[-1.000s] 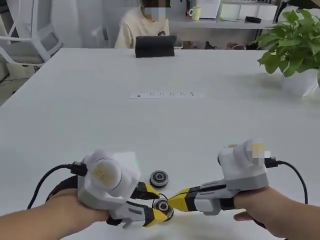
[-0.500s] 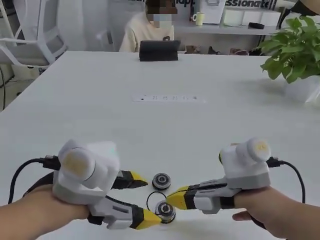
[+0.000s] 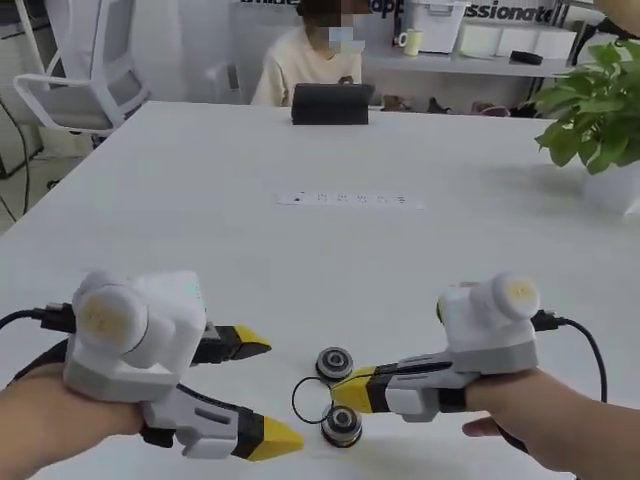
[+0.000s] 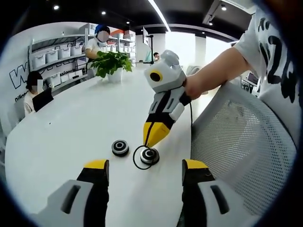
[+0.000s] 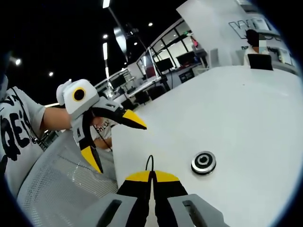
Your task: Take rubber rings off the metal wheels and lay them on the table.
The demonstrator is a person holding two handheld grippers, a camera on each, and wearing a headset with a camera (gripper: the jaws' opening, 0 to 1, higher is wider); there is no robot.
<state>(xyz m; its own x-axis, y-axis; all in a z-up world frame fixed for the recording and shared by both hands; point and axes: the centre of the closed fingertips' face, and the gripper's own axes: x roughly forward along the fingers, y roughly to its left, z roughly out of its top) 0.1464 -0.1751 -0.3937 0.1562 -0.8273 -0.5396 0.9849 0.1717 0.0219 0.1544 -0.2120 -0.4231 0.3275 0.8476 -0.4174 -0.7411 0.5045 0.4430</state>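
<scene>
A broad white table (image 3: pixel 330 250) is seen running away from the viewer in a bright office. A person (image 3: pixel 310 60) is seated at its far end behind a dark screen (image 3: pixel 330 103), a leafy green plant (image 3: pixel 600 100) is placed at the far right, and a white chair (image 3: pixel 90 70) stands off to the left. Near the front edge, the left gripper (image 3: pixel 280 390) is held above the table with its yellow-tipped jaws spread wide apart and nothing between them. In the left gripper view the same wide gap is shown, with both wheels lying beyond it. The right gripper (image 3: pixel 335 392) is pointed leftwards, its jaws pressed together on a thin black rubber ring (image 3: pixel 294 400). In the right gripper view the ring (image 5: pixel 149 163) is seen rising from between the closed tips. The ring is held as a loop just left of the nearer metal wheel (image 3: pixel 341 425); whether it touches that wheel cannot be told. The farther metal wheel (image 3: pixel 334 362) is lying flat on the table just behind the right gripper's tips. In the left gripper view the ring (image 4: pixel 134 160) is seen beside the nearer wheel (image 4: pixel 149 156), with the right gripper (image 4: pixel 152 142) pointing down onto it and the farther wheel (image 4: pixel 120 147) set apart to the left.
</scene>
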